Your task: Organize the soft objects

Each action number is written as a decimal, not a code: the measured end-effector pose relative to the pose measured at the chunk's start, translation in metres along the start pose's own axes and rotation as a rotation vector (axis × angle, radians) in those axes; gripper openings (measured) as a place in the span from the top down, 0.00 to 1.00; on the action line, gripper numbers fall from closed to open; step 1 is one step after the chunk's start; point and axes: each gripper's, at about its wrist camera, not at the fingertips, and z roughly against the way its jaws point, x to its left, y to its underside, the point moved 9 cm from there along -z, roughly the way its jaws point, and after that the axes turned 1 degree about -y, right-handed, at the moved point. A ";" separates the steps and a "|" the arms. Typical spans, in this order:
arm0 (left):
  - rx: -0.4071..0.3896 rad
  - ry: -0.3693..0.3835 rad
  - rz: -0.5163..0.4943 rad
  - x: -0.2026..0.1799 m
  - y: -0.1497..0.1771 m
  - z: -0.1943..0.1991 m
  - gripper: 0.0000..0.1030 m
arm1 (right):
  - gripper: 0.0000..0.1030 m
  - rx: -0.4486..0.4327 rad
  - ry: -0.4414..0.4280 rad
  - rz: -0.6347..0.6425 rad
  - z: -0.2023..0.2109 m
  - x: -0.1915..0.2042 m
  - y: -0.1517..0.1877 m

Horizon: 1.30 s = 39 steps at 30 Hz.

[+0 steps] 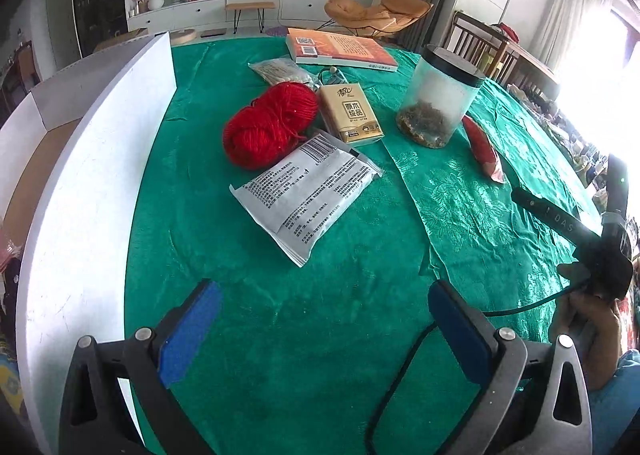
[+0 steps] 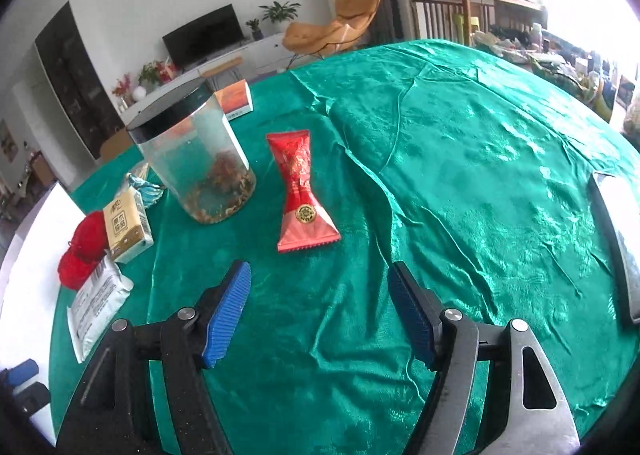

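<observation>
— What are your hands doing?

— My left gripper (image 1: 324, 319) hangs low over the green cloth (image 1: 280, 335), blue pads spread wide with nothing between them. My right gripper (image 2: 320, 311) is the same: wide open, empty, over bare cloth.

— Where are the soft things?

— From the left wrist view, the red yarn (image 1: 268, 123) lies ahead near the middle of the surface. A tissue pack (image 1: 350, 113) sits just beside it on the right, and a white pouch (image 1: 304, 195) lies nearer me, one corner touching the yarn and the tissue pack. Behind the yarn is a clear bag (image 1: 280, 71) with something pale inside; I cannot tell what.

— And the red packet?

— The red packet (image 2: 302, 195) lies flat straight ahead of my right gripper, well clear of the pads, pinched narrow at its middle. Just left of it stands a jar (image 2: 196, 159), upright, black lid on, brownish bits at the bottom.

— Anything else?

— A book (image 1: 340, 49) lies at the far edge. A white box (image 1: 92, 175) stands along the left side of the surface, its tall wall beside my left gripper. From the right wrist view, a flat grey thing (image 2: 618, 243) lies at the right edge; too cut off to name.
</observation>
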 end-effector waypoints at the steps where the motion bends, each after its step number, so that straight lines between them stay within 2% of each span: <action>1: -0.002 0.001 -0.003 -0.001 0.000 0.001 0.01 | 0.28 0.008 0.005 0.004 -0.001 0.000 0.004; 14: 0.016 0.012 -0.071 -0.004 -0.007 0.009 0.01 | 0.28 0.042 0.021 0.034 -0.010 0.005 0.019; 17: 0.023 0.018 -0.110 -0.006 -0.022 0.012 0.01 | 0.28 0.061 0.020 0.020 -0.014 0.003 0.022; 22: 0.007 0.009 -0.198 -0.003 -0.067 0.013 0.00 | 0.28 0.061 0.015 0.011 -0.013 0.002 0.022; 25: 0.047 -0.010 -0.200 0.010 -0.090 -0.009 0.01 | 0.28 0.061 0.014 0.010 -0.013 0.002 0.022; 31: 0.106 -0.119 -0.203 0.032 -0.124 -0.080 0.01 | 0.28 0.061 0.011 0.011 -0.011 0.002 0.023; 33: 0.130 -0.135 -0.153 0.042 -0.130 -0.103 0.01 | 0.28 0.048 -0.006 0.003 -0.008 0.003 0.020; 36: 0.179 -0.096 -0.033 0.057 -0.132 -0.128 0.01 | 0.28 -0.040 -0.061 -0.043 0.010 0.000 0.002; 38: 0.193 -0.077 0.001 0.062 -0.129 -0.137 0.11 | 0.28 -0.015 -0.085 -0.045 0.003 0.001 -0.013; 39: 0.197 -0.068 0.003 0.061 -0.128 -0.139 0.22 | 0.28 0.021 -0.084 -0.019 -0.007 0.005 -0.021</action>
